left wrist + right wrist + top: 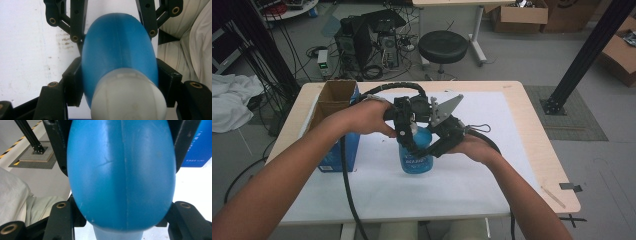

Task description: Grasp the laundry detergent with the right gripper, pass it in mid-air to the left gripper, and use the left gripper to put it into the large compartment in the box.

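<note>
Two grippers clamp one blue bottle (416,152) standing mid-table on the white mat (492,165): the left gripper (404,131) grips its upper part from above, the right gripper (439,145) squeezes its side. Uneven pulls could twist the smooth, rounded plastic out of either jaw pair, I judge. Beside it at left stands an open cardboard box (334,125); free room lies right and toward the person

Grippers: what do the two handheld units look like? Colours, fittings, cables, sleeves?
Both are black linkage frames with brass-coloured pivot bushings. The right gripper carries a grey three-cornered plate; a thick black cable trails from the left gripper. Forearms show no sleeves.
</note>
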Available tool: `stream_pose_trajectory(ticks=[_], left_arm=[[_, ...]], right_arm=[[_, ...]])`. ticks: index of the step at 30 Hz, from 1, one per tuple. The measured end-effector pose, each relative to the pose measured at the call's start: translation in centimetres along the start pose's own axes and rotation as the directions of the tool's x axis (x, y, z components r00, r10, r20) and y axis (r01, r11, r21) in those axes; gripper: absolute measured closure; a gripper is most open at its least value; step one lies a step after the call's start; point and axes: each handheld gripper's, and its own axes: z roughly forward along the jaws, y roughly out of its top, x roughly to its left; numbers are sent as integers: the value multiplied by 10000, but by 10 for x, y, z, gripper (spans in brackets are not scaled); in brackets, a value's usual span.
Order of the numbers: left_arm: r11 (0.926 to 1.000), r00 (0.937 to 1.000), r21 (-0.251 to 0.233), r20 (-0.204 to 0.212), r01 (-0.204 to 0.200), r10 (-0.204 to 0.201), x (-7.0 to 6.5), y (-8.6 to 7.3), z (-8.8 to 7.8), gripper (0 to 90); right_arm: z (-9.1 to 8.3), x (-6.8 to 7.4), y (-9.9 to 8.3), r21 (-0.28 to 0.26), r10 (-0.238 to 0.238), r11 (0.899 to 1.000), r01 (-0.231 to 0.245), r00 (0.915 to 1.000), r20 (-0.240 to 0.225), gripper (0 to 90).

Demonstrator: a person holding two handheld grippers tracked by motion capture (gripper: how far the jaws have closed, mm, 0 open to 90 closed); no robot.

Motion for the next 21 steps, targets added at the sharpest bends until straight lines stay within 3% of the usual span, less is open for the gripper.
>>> stream_pose_trajectory(ticks=[21], left_arm=[[9999, 10000, -102, 9, 4, -4, -4, 4, -6, 376]], right_arm=[[-5, 4, 1, -174, -97, 9998, 97, 10000, 6, 437]])
